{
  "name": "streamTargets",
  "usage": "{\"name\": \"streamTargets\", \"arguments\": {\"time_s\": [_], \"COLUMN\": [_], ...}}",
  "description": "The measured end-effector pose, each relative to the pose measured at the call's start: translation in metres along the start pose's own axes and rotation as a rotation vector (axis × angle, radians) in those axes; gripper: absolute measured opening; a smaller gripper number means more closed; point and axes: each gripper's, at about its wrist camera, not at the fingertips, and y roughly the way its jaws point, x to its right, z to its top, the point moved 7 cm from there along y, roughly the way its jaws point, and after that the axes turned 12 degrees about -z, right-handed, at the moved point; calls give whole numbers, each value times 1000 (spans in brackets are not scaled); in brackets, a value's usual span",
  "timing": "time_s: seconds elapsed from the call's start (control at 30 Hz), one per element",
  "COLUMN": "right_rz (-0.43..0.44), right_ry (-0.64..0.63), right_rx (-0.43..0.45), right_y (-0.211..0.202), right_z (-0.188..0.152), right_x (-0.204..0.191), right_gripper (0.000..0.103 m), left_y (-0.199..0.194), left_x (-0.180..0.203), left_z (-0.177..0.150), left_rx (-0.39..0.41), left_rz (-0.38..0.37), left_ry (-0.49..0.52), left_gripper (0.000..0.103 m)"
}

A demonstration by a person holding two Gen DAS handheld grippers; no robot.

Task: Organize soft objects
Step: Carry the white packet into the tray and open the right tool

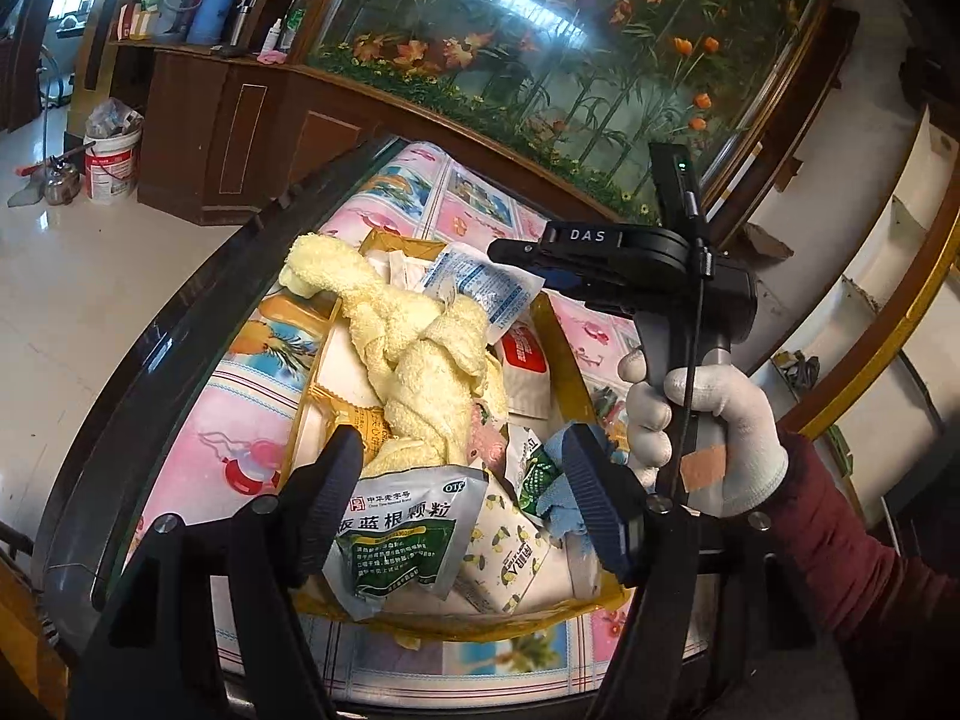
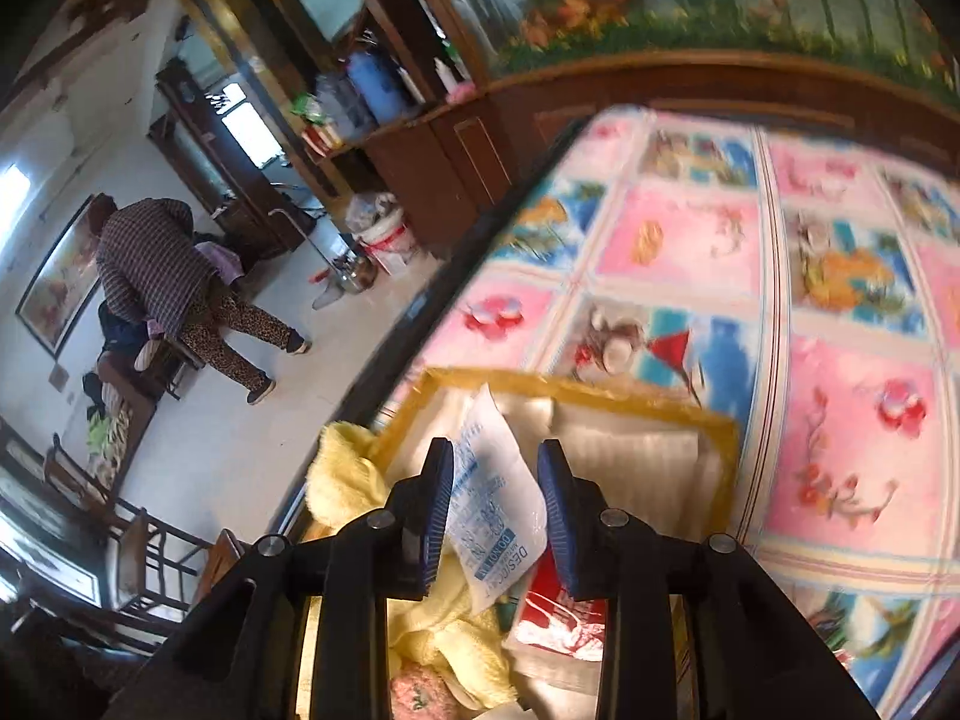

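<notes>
A yellow-rimmed box (image 1: pixel 561 354) (image 2: pixel 600 387) holds a heap of soft things. Across the heap lies a twisted yellow towel (image 1: pixel 420 354) (image 2: pixel 348 480), with a green-and-white sachet (image 1: pixel 408 540), a lemon-print packet (image 1: pixel 510 552), a blue cloth (image 1: pixel 558 504) and a red-and-white packet (image 1: pixel 525 354) (image 2: pixel 558 618) around it. My left gripper (image 1: pixel 462 450) hangs open above the sachet, holding nothing. A gloved hand holds my right gripper (image 1: pixel 510 264) (image 2: pixel 498 510) over the box's far end. It is shut on a white desiccant pack (image 1: pixel 480 288) (image 2: pixel 492 498), which stands tilted up between the pads.
The box sits on a table under a pink flowered cloth (image 1: pixel 240 420) (image 2: pixel 840 420), close to its dark left edge (image 1: pixel 150 348). Behind are a wooden cabinet (image 1: pixel 240 120) and a glass panel with plants. A person (image 2: pixel 156 282) bends over on the floor. A bucket (image 1: pixel 111 162) and chairs (image 2: pixel 138 540) stand around.
</notes>
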Motion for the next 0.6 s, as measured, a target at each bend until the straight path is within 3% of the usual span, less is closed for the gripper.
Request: {"name": "streamTargets", "arguments": {"time_s": [0.07, 0.1, 0.2, 0.37, 0.5, 0.6], "right_rz": [64, 124, 334, 449, 351, 221], "right_ry": [-22, -33, -67, -122, -51, 45], "right_rx": [12, -4, -149, -340, -367, -296], "right_y": [-11, -13, -1, 39, 73, 82], "right_z": [6, 8, 4, -20, -16, -3], "right_x": [-17, -29, -70, -116, -100, -65], "right_gripper": [32, 37, 46, 46, 43, 44], "left_y": [-4, -5, -5, -5, -6, -5], "left_x": [-2, -3, -7, -15, -19, -19], "left_z": [3, 4, 3, 0, -2, -2], "left_rx": [19, 25, 26, 17, 16, 20], "left_rz": [-22, -24, -21, -26, -25, -21], "left_ry": [-12, -17, -28, -54, -72, -73], "left_gripper": [69, 69, 69, 69, 69, 69]}}
